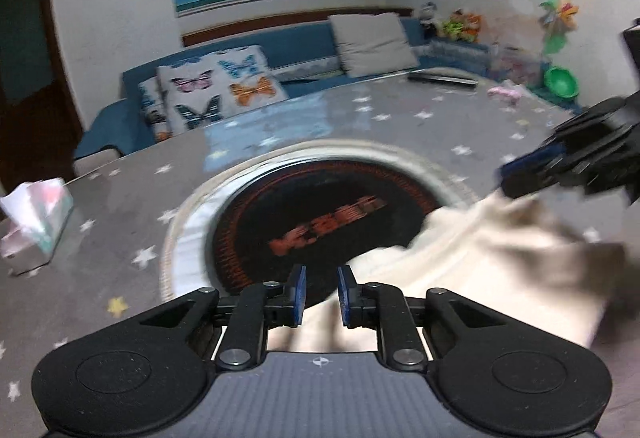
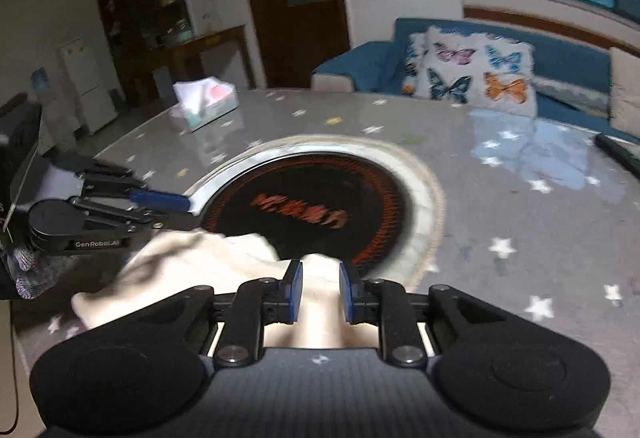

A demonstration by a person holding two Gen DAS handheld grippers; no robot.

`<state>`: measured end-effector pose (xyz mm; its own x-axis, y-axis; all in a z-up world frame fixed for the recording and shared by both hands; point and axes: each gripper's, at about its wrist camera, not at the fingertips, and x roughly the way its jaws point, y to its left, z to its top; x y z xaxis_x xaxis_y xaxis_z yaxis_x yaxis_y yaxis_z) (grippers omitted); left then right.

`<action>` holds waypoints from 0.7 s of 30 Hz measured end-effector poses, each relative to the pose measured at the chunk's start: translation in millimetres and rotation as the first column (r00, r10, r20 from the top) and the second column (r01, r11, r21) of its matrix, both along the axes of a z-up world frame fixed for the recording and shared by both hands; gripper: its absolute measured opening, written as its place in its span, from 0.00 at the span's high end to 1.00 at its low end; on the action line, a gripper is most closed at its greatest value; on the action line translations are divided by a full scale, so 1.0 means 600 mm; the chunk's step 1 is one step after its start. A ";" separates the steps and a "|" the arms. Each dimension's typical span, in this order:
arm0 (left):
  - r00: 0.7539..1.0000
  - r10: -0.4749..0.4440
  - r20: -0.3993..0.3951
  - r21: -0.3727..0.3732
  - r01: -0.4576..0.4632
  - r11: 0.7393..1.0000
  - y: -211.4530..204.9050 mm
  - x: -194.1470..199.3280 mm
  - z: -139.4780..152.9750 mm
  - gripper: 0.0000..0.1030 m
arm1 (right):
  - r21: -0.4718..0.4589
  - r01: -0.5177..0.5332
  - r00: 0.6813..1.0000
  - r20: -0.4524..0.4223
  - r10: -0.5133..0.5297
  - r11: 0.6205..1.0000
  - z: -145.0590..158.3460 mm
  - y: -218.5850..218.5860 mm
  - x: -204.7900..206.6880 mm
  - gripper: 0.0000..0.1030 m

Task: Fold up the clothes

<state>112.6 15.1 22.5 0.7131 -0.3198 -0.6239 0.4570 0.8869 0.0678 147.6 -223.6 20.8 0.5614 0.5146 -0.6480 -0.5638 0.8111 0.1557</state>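
Left wrist view: the left gripper (image 1: 321,296) has two blue pads with a gap between them, so its jaws are open and hold nothing. One cream-white crumpled cloth garment (image 1: 500,258) lies on the round grey surface with little stars (image 1: 360,118), low and to the right. Part of it covers the edge of the one big black round plate with red marks (image 1: 320,222) in the middle. The cloth reaches under the left gripper. The right gripper (image 1: 516,174) comes in from the right, just above the garment's top edge. It is too blurry to tell if its jaws are open or closed. One tissue box (image 1: 36,222) sits far left. Behind the surface is one blue sofa (image 1: 300,38) with two butterfly pillows (image 1: 220,86) and one plain grey cushion (image 1: 374,44).

Right wrist view: the right gripper (image 2: 320,292) has its two blue pads apart. A bump of the garment (image 2: 224,262) sits between them, but they do not squeeze it. The left gripper (image 2: 176,204) is at the left, by the garment's far edge. The tissue box (image 2: 206,100) stands at the back left. The sofa (image 2: 560,50) is at the back right.
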 end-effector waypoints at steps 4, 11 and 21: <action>0.997 -0.064 -0.045 -0.004 0.063 0.998 -0.038 0.005 0.000 0.84 | -0.023 -0.021 0.999 -0.044 0.019 1.000 -0.025 0.037 0.018 0.84; 0.991 -0.073 -0.116 0.035 0.078 0.996 -0.076 0.036 -0.034 0.84 | -0.098 -0.001 1.000 -0.007 0.001 0.995 -0.052 0.065 0.020 0.84; 0.992 -0.056 -0.113 0.076 0.065 0.995 -0.085 0.038 -0.043 0.81 | -0.115 -0.008 0.999 0.037 0.012 0.993 -0.039 0.059 0.001 0.83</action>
